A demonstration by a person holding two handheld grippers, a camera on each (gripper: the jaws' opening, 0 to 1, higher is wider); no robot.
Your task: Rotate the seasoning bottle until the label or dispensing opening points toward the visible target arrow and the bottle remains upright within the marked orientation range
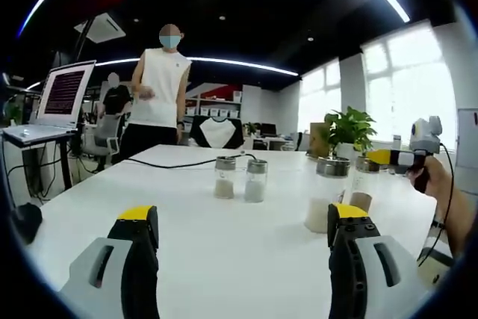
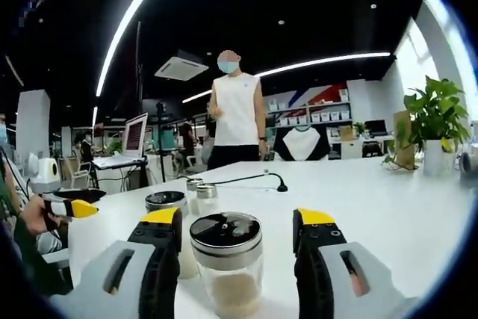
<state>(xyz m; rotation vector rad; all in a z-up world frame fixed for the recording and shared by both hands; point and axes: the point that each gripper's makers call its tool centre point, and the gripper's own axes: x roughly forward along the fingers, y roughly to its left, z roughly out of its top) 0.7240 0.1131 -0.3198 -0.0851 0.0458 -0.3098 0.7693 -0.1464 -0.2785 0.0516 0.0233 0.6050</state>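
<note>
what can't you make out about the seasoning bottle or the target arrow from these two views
- Right gripper view: nearest seasoning bottle base cut off by the edge; no label readable.
- Target arrow: not discernible on the white table.
- Left gripper view: near bottle partly behind its own jaw; far pair too small.

We see the seasoning bottle (image 2: 226,261) at lower centre as clear glossy glass under a shiny metal lid, the table (image 2: 373,207) as smooth matt white, and the right gripper (image 2: 237,240) as matt grey and yellow plastic.
</note>
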